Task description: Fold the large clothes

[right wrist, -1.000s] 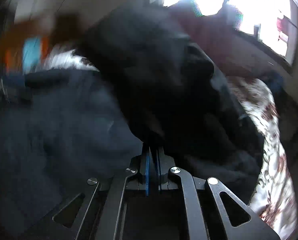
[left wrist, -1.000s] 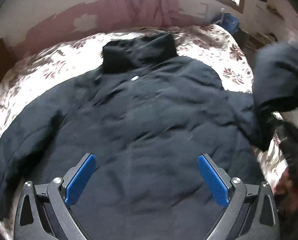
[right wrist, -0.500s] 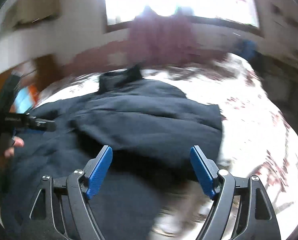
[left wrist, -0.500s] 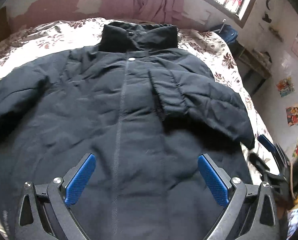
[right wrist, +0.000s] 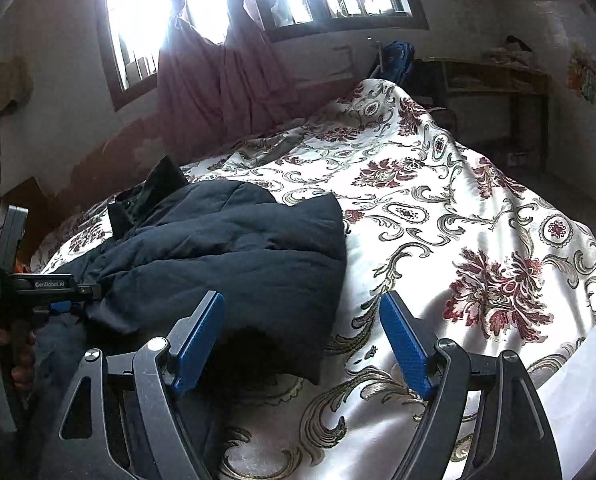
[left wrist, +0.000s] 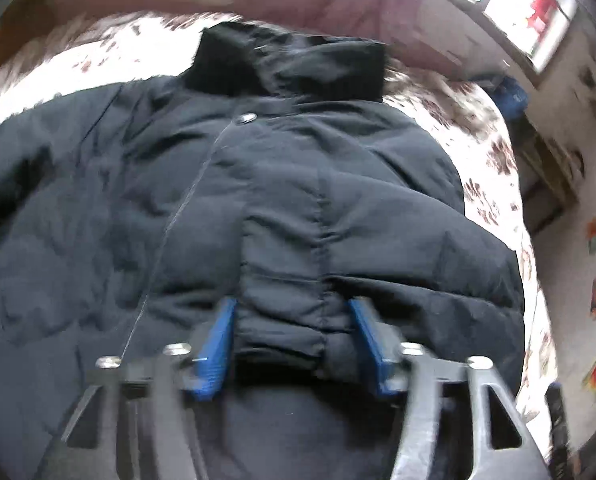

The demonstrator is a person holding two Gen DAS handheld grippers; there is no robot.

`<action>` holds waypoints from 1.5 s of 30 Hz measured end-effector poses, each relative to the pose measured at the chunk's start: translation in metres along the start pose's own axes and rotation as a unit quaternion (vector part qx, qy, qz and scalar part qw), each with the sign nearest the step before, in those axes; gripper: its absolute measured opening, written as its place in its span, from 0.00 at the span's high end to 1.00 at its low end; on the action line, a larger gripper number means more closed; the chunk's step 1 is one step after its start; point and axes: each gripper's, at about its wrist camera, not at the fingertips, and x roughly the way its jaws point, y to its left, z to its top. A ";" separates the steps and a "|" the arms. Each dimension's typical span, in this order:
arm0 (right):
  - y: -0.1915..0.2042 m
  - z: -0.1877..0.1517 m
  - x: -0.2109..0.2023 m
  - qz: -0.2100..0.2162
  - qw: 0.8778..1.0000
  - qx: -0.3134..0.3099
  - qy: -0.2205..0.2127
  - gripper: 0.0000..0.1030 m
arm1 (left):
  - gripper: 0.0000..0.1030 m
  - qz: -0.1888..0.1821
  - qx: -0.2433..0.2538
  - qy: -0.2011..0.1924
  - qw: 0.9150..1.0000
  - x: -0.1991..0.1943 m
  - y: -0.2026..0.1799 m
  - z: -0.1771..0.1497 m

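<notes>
— Navy padded cloth is filling our left wrist view: the jacket [left wrist: 137, 208] is lying front-up on the floral bedspread [left wrist: 494, 160], collar [left wrist: 289, 64] at the far end, one snap [left wrist: 245, 119] showing just below it.

— And the sleeve?

— The sleeve [left wrist: 362, 232] is lying folded across the chest, running from the far right shoulder toward us. Its cuff end is sitting between the blue pads [left wrist: 213, 344] of our left gripper [left wrist: 293, 340].

— Are we clamping it?

— The pads are standing narrow, touching the cuff on both sides, though the frame is blurred, so we are calling it a light hold.

— What is our right wrist view giving us?

— The jacket [right wrist: 233, 256] is lying on the left part of the bed, the bedspread [right wrist: 458, 216] spreading bare to the right. Our right gripper [right wrist: 302, 340] is hanging wide apart over the jacket's near right edge, holding nothing. At the far left edge, the left gripper [right wrist: 57, 292] is reaching into the dark cloth.

— Beyond the bed?

— Pink curtains [right wrist: 217, 88] are hanging under a bright window [right wrist: 201, 0], and a blue bag [right wrist: 398, 56] is sitting near the far corner.
</notes>
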 end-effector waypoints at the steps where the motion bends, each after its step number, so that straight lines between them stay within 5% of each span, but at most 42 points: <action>1: 0.002 0.000 -0.001 0.000 1.000 -0.004 0.001 0.27 | 0.52 0.009 0.009 -0.003 1.000 -0.001 -0.004 0.000; 4: 0.010 0.003 -0.005 -0.006 1.000 -0.015 -0.001 0.27 | 0.58 0.020 0.021 -0.023 0.999 -0.007 -0.012 0.002; 5: 0.013 0.006 -0.008 -0.009 1.000 -0.017 -0.007 0.27 | 0.68 0.023 0.024 -0.031 0.999 -0.011 -0.013 0.003; 6: 0.018 0.009 -0.011 -0.010 1.000 -0.019 -0.020 0.27 | 0.92 0.047 0.035 -0.045 0.997 -0.018 -0.015 0.004; 13: 0.044 0.021 -0.028 0.004 0.998 -0.034 -0.060 0.27 | 0.93 0.061 0.065 -0.146 0.985 -0.086 0.002 0.028; 21: 0.076 0.019 -0.007 0.057 0.996 -0.059 -0.032 0.27 | 0.94 0.114 0.044 -0.208 0.970 -0.139 0.062 0.042; 27: 0.112 0.019 0.024 0.080 0.992 -0.095 0.008 0.42 | 0.94 0.153 -0.002 -0.175 0.973 -0.121 0.134 0.038; 32: 0.138 0.005 0.062 0.083 0.987 -0.123 0.062 0.56 | 0.93 0.150 -0.012 -0.125 0.981 -0.075 0.165 0.029; 40: 0.145 -0.012 0.088 0.067 0.983 -0.131 0.108 0.56 | 0.88 0.123 -0.054 -0.024 0.991 -0.012 0.198 0.011; 45: 0.149 -0.014 0.080 0.069 0.984 -0.135 0.093 0.47 | 0.81 0.116 -0.056 -0.005 0.992 -0.001 0.200 0.006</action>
